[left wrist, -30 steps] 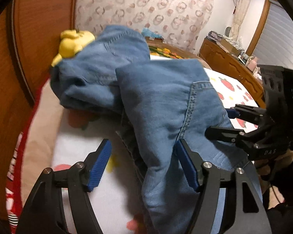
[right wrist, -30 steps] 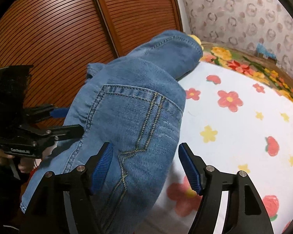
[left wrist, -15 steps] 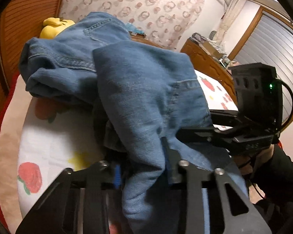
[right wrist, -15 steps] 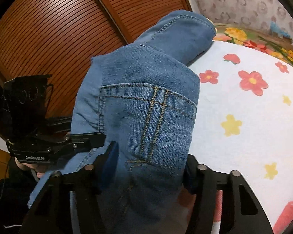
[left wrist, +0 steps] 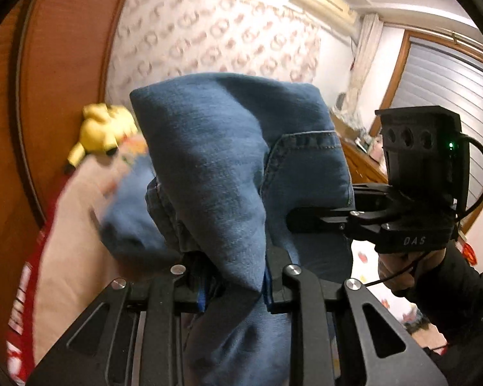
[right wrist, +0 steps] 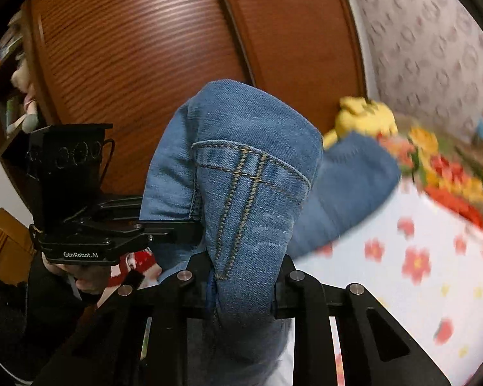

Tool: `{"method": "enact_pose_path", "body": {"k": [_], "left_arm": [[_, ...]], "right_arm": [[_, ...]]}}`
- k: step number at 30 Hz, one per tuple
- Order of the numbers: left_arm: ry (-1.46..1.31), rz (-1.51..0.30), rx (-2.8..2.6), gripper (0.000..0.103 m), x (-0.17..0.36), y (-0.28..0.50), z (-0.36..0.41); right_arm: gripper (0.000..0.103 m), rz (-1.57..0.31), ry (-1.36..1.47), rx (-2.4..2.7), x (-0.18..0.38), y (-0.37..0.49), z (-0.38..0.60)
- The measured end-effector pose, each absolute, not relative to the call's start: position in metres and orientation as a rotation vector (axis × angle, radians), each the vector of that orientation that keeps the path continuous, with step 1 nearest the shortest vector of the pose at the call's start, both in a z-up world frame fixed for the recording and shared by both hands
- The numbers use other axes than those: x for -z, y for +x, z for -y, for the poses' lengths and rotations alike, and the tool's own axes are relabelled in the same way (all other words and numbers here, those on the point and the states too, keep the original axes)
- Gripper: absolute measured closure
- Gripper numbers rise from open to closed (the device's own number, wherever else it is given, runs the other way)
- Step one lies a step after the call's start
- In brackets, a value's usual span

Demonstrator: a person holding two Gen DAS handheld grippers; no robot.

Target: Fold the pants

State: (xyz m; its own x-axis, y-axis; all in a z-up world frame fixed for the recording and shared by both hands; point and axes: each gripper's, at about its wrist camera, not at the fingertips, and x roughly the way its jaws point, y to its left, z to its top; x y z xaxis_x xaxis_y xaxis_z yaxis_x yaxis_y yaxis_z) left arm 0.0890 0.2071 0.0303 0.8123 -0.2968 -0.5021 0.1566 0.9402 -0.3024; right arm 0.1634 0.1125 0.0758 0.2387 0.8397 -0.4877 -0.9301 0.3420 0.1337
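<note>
- The left gripper [left wrist: 233, 284] pinches a thick bunch of the blue jeans [left wrist: 235, 160]; its jaws are closing, and denim fills the narrow gap between its blue pads.
- The right gripper [right wrist: 244, 284] likewise clamps a fold of the jeans [right wrist: 241, 167] by a stitched pocket seam, its jaws closing on the cloth.
- The jeans hang raised between the two tools, draped forward over both sets of fingers, with one trailing end reaching down to the bed [right wrist: 418, 289] near its head end.
- Both grippers point slightly downward and sit side by side, each showing in the other's view; a hand [left wrist: 399, 270] in a dark sleeve grips the right tool's handle, and another hand [right wrist: 87, 276] grips the left one.
- The bed carries a white sheet printed with red and yellow flowers; a yellow plush toy [left wrist: 103, 128] lies at its head end, against the wooden slatted doors [right wrist: 138, 64].
- Patterned wallpaper [left wrist: 215, 38] covers the far wall, with an air conditioner [left wrist: 322, 3] mounted high, a curtain beside a shuttered window [left wrist: 441, 96], and a cluttered wooden dresser below.
</note>
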Motion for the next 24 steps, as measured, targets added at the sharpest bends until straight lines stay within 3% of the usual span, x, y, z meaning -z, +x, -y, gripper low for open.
{"method": "enact_pose_path", "body": {"k": [7, 14, 17, 19, 24], "left_arm": [[-0.185, -0.485, 0.149, 0.077, -0.088, 0.11, -0.244], [-0.088, -0.565, 0.07, 0.076, -0.08, 0.196, -0.261], [-0.078, -0.677, 0.072, 0.076, -0.049, 0.249, -0.267], [-0.064, -0.74, 0.057, 0.075, -0.027, 0.279, -0.267], [-0.061, -0.828, 0.059, 0.072, 0.009, 0.322, -0.265]], "right_arm": [[0.079, -0.421, -0.173, -1.277, -0.121, 0.186, -0.158], [0.076, -0.425, -0.115, -1.17, -0.091, 0.245, -0.188], [0.065, -0.502, -0.119, -1.07, -0.062, 0.282, -0.215], [0.049, -0.565, -0.14, -0.997, -0.038, 0.309, -0.228], [0.04, -0.679, -0.104, -0.973, -0.006, 0.353, -0.231]]}}
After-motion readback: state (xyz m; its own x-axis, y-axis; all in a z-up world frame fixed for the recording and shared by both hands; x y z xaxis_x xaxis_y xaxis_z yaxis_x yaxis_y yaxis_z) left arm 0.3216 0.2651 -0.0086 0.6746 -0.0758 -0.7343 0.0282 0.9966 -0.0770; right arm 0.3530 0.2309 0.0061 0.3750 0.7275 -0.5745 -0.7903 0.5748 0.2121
